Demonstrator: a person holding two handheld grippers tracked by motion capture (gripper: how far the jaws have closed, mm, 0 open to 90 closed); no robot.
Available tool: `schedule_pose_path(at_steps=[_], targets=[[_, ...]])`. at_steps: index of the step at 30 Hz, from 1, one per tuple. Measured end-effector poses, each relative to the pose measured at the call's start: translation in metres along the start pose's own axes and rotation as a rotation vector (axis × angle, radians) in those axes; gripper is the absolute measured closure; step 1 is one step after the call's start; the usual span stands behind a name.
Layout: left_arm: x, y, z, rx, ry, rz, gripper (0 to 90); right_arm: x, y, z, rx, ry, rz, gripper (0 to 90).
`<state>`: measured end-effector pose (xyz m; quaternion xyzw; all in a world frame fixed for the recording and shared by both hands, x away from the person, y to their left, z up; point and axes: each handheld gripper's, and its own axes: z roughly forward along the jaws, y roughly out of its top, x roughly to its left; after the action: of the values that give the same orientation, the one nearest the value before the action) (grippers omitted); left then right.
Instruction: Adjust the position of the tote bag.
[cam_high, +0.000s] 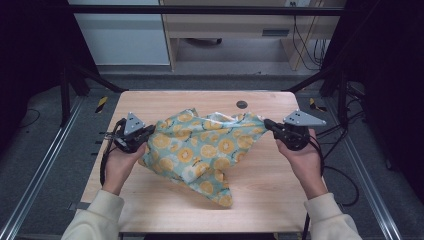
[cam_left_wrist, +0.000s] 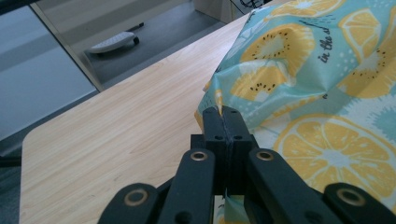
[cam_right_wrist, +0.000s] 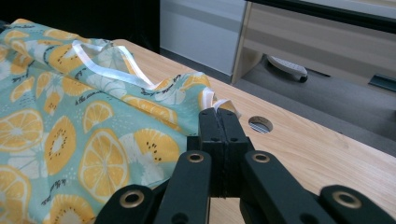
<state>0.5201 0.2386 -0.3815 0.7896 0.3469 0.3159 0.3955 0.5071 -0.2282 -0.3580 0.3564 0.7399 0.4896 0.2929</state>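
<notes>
My left tongs (cam_high: 148, 131) pinch one edge of the fruit-print cloth (cam_high: 202, 150). My right tongs (cam_high: 267, 123) pinch the other edge, stretching it between them.

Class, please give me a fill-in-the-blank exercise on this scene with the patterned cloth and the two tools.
1. The cloth is printed with slices of ____.
2. The left tool is ____ on an edge of the cloth.
3. The right tool grips the cloth near a round ____ in the table.
4. The table top is made of ____.

Missing words: fruit; shut; hole; wood
</notes>
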Motion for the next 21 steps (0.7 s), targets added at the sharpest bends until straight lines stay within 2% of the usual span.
schedule_pose_path(at_steps=[10, 16, 17, 21], targets=[[-0.007, -0.017, -0.019, -0.063, 0.019, -0.007, 90.0, 0.016, -0.01, -0.019, -0.058, 0.036, -0.011, 90.0], [-0.006, -0.032, -0.034, -0.099, 0.025, -0.032, 90.0, 0.033, -0.02, -0.031, -0.091, 0.087, -0.016, 90.0], [-0.005, -0.035, -0.036, -0.112, 0.03, -0.023, 90.0, 0.035, -0.022, -0.032, -0.092, 0.092, -0.021, 90.0], [-0.005, -0.044, -0.045, -0.107, 0.029, -0.04, 90.0, 0.047, -0.026, -0.04, -0.121, 0.126, -0.021, 90.0]])
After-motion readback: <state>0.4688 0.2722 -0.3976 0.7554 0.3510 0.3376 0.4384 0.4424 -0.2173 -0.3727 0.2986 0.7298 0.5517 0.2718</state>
